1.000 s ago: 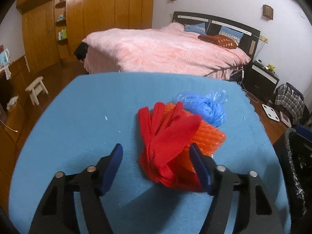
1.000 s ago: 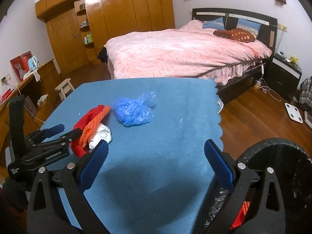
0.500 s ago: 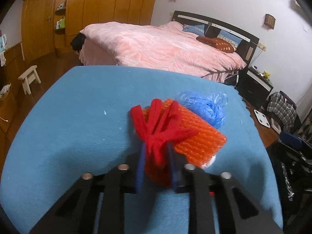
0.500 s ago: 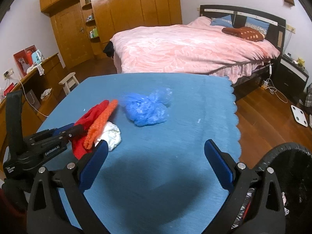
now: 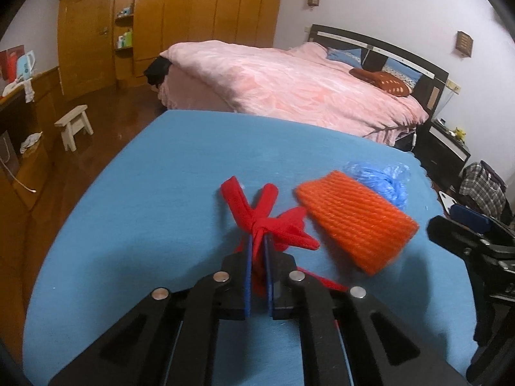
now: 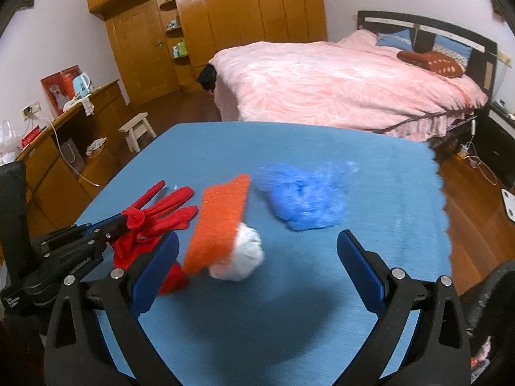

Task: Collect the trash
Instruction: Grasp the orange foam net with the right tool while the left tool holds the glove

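My left gripper (image 5: 258,247) is shut on a red glove (image 5: 267,222), pinching it near the middle above the blue table (image 5: 161,193); the same gripper (image 6: 124,222) and glove (image 6: 154,222) show at the left of the right wrist view. An orange knitted piece (image 5: 351,225) lies just right of the glove, seen tilted in the right wrist view (image 6: 220,225) against a white crumpled wad (image 6: 241,259). A crumpled blue plastic bag (image 6: 305,197) rests further back. My right gripper (image 6: 257,265) stands open, its jaws wide either side of the white wad.
A black-lined bin (image 6: 495,318) stands at the table's right edge. Beyond the table are a pink bed (image 5: 289,83), a wooden wardrobe (image 5: 193,16), a small white stool (image 5: 74,125) and a low cabinet (image 6: 58,148) at the left.
My left gripper closed on the red glove and drew it left, away from the orange piece. My right gripper moved left over the table toward the white wad, away from the bin.
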A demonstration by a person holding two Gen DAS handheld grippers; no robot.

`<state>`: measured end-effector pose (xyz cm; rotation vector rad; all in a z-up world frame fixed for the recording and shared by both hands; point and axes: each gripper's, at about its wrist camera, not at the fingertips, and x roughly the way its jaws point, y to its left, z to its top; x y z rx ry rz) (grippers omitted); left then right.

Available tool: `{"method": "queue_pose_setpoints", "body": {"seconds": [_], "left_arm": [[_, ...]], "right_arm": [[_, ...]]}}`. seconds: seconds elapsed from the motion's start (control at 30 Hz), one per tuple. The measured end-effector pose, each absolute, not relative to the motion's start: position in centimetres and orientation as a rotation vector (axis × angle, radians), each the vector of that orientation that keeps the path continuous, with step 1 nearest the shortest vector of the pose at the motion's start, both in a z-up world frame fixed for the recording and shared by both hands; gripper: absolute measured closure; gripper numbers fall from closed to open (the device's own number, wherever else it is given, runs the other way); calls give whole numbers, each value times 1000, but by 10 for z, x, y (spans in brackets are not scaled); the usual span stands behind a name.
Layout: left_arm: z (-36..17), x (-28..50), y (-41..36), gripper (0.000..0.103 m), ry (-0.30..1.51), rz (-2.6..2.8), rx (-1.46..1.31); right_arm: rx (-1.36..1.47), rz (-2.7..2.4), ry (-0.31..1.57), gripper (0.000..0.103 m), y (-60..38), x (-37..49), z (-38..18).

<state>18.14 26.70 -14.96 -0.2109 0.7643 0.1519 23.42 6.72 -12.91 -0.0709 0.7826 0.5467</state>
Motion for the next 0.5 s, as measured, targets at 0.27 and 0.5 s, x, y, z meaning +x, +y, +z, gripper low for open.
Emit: {"method": "queue_pose_setpoints", "body": {"seconds": [0.27, 0.5], "left_arm": [[-151, 172, 276, 96, 759, 165, -222], [-147, 169, 275, 96, 743, 158, -226]], "right_arm": [[-89, 556, 841, 34, 89, 237, -145], [-105, 608, 856, 84, 95, 231, -143]]}}
